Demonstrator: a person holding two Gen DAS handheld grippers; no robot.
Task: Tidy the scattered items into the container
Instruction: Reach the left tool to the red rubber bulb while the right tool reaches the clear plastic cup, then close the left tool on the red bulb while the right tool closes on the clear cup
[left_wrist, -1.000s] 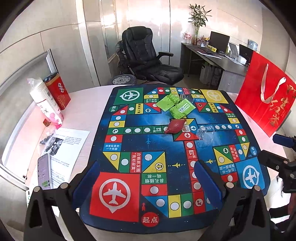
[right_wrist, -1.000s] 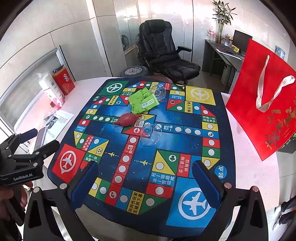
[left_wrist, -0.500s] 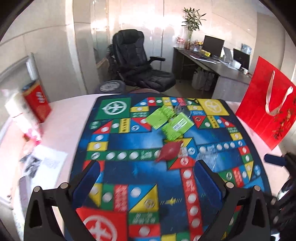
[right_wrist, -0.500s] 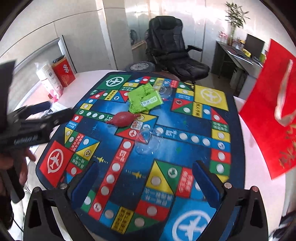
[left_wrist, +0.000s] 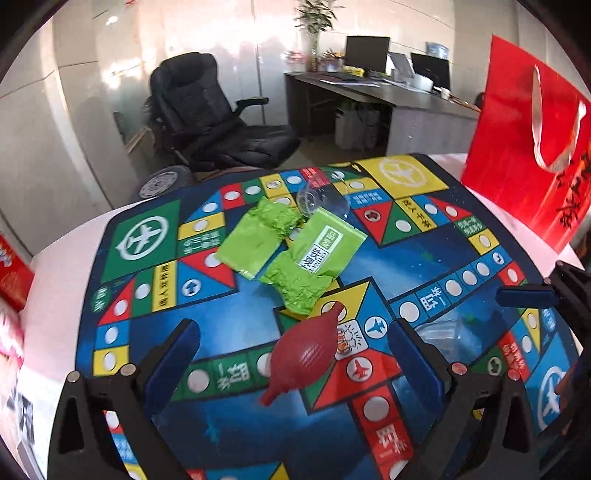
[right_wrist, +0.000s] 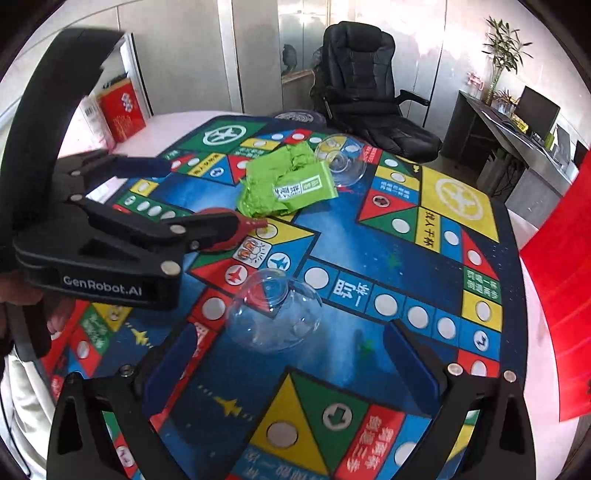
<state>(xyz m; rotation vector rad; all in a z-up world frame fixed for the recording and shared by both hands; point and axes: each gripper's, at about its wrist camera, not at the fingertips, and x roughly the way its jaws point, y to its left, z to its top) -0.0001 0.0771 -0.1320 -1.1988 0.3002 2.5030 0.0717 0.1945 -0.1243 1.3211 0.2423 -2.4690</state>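
Grippers both spread apart, nothing held. My left gripper (left_wrist: 291, 350) straddles red bulb (left_wrist: 304, 360) on game mat (left_wrist: 229, 317). My right gripper (right_wrist: 288, 354) sits just short of clear dome (right_wrist: 275, 312). Farther out: green packets (left_wrist: 286, 254), overlapping, second clear dome (right_wrist: 341, 158) touching them. Red bag (left_wrist: 524, 147) stands on tabletop (left_wrist: 62, 266) beyond mat, likely the container. I judge nothing tidied yet; all items left.
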